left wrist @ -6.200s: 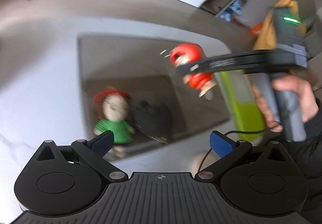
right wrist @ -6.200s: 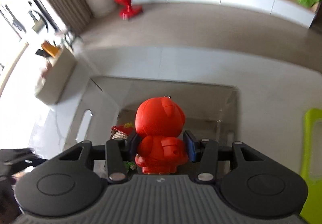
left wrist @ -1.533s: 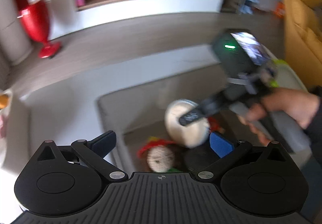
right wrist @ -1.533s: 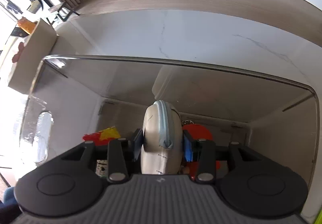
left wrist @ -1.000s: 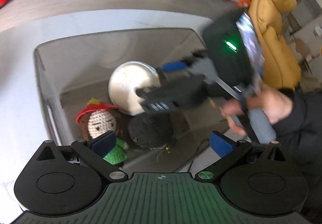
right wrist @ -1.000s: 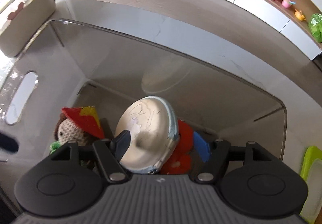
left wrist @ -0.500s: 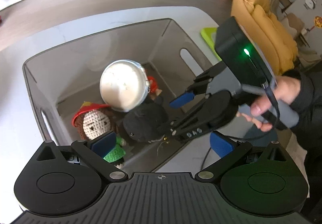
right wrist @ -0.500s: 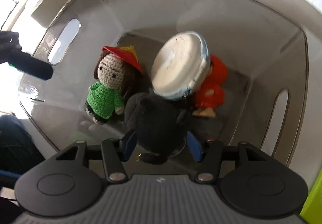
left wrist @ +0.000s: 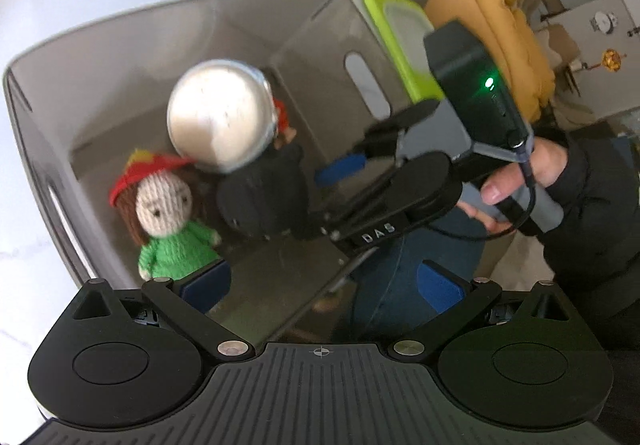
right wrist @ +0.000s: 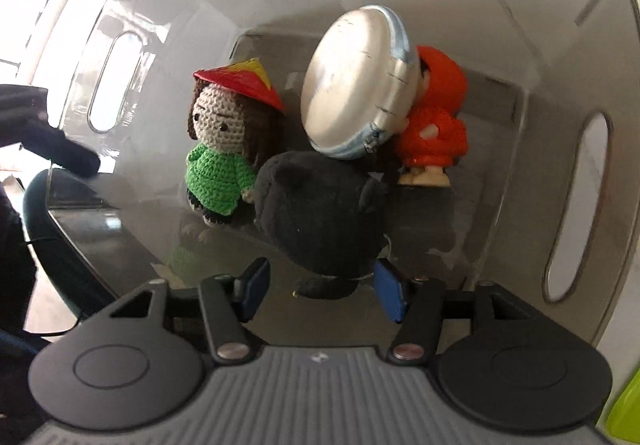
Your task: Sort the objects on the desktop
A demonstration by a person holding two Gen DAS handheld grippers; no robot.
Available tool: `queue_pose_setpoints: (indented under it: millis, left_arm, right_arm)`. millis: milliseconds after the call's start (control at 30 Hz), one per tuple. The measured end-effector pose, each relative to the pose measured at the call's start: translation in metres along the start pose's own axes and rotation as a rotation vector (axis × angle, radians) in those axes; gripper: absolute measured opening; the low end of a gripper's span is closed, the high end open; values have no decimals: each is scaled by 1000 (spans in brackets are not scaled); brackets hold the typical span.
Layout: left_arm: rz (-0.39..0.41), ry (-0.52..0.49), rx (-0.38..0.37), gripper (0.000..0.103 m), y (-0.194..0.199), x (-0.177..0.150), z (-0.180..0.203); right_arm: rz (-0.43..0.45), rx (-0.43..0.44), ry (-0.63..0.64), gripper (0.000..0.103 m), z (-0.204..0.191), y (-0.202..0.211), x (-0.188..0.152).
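Directly below right hand-held gripper [right wrist: 320,291]: black plush [right wrist: 320,213].

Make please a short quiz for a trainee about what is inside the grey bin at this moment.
1. True or false: the round silver pouch leans on the orange figure.
2. What colour is the crochet doll's sweater? A red, B green, C blue.
3. Which toy lies nearest the right tool?

Key: 1 true. 2 B. 3 the black plush; the tool is open, gripping nothing.
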State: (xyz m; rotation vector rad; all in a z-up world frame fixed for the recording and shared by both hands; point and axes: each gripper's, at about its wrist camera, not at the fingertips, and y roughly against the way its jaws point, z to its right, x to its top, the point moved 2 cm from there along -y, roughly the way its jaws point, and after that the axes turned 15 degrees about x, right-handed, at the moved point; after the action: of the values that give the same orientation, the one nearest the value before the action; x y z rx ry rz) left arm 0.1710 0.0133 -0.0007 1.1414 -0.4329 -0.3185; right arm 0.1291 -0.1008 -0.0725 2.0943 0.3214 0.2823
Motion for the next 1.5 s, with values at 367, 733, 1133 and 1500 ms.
queue_pose_setpoints:
  millis: [367,733,1133,1500]
  left_arm:
    - [40,9,124,103,24,-36,10]
    - [69,-10,146,103,39,-48,19]
    - [73,274,-97,103,65,-42,-27]
    - [84,299,-25,103,66,-32,-26]
  right_arm:
    - [-44,-375,217,95,-23,-7,26]
    - [-14,-167,189,33,-35,2,29]
    - [79,-247,90,1,-14,29,15]
    - [310,-207,98,80,-9,50,54]
